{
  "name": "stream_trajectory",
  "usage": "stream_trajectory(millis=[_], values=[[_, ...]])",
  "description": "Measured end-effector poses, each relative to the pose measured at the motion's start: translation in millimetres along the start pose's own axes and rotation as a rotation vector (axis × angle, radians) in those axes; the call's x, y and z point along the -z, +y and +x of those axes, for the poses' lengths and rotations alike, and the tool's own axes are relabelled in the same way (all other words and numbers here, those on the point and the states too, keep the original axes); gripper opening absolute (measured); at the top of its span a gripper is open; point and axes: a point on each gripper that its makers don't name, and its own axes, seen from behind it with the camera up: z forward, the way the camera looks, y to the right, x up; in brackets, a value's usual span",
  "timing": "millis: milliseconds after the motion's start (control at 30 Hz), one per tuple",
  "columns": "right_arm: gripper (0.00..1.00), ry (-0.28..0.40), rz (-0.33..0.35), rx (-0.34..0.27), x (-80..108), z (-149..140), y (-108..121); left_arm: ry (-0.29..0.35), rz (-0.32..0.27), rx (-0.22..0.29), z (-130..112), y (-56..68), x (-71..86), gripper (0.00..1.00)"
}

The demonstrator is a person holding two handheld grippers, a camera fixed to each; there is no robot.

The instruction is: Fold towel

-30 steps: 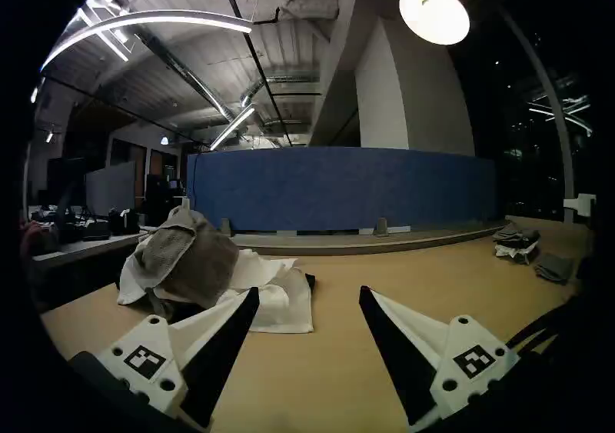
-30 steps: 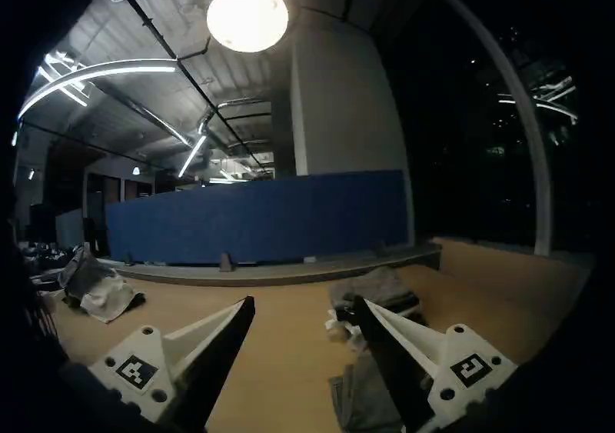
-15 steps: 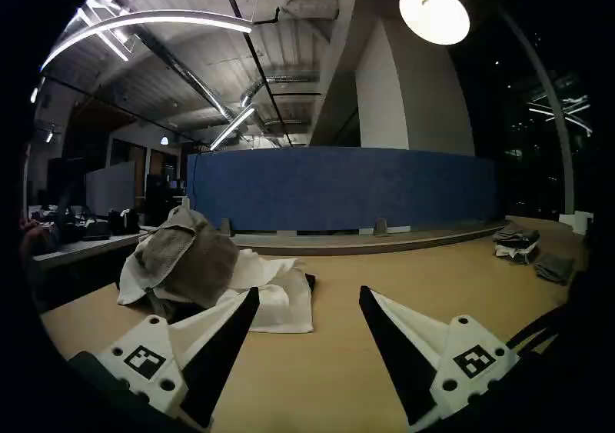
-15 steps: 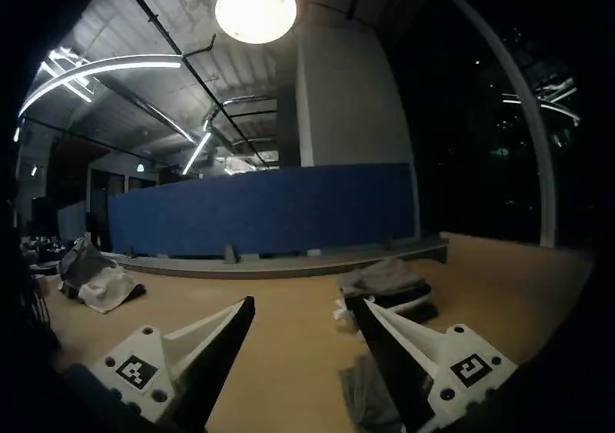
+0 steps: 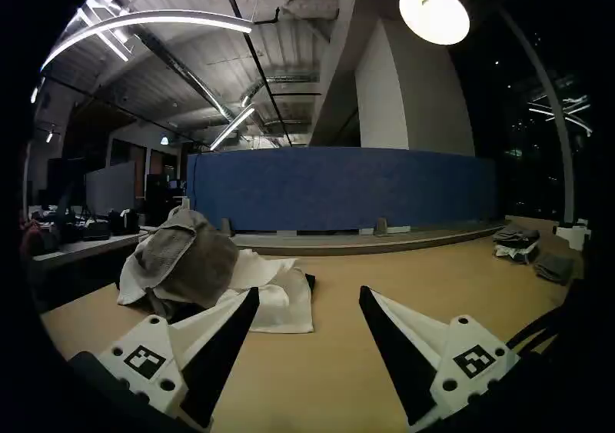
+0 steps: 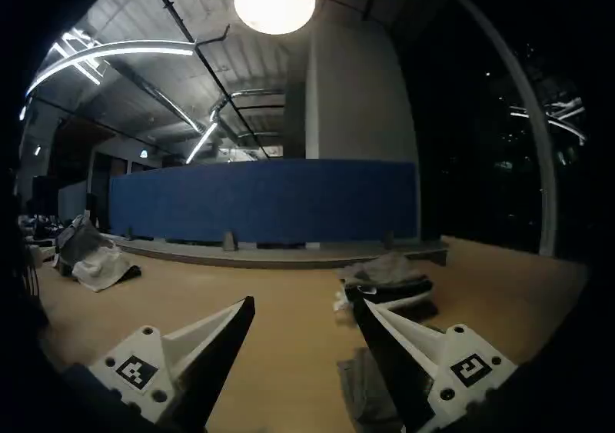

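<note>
Your left tongs (image 5: 307, 289) are wide open and hold nothing. They sit low over the wooden surface (image 5: 330, 356). Just past their left finger lies a heap of towels (image 5: 204, 275). A grey towel (image 5: 184, 254) is bunched up on top, and a white towel (image 5: 280, 298) spreads out flat under it. The finger's tip looks very close to the white towel's edge, but you cannot tell from here if it touches. Far off to the right, near the edge of the surface, sits a small folded stack (image 5: 516, 242). A long blue wall (image 5: 338, 188) stands behind it all. Your right tongs (image 6: 302, 300) are wide open too, with nothing between them. In the right gripper view the folded stack sits just behind the right finger's tip, and a flat grey cloth (image 6: 357, 383) lies on the surface under that finger. The heap of towels lies well apart, far off to the left.
</note>
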Motion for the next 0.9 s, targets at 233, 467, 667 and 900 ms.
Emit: stream_trajectory(millis=[233, 467, 667, 900], values=[[1.0, -0.007, -0.001, 0.006, -0.2, -1.3, -2.7, 0.0, 0.0, 0.0, 0.1, 0.1, 0.3, 0.97], [1.0, -0.009, -0.001, 0.006, 1.4, -1.4, -2.9, 0.0, 0.0, 0.0, 0.3, 0.8, 0.9, 0.97], [1.0, -0.011, -0.002, 0.004, 1.3, -0.8, -2.4, 0.0, 0.0, 0.0, 0.0, 0.5, 1.0, 0.97], [1.0, -0.011, -0.003, 0.005, 1.2, -0.2, -2.5, 0.0, 0.0, 0.0, 0.2, 0.0, 0.6, 0.97]])
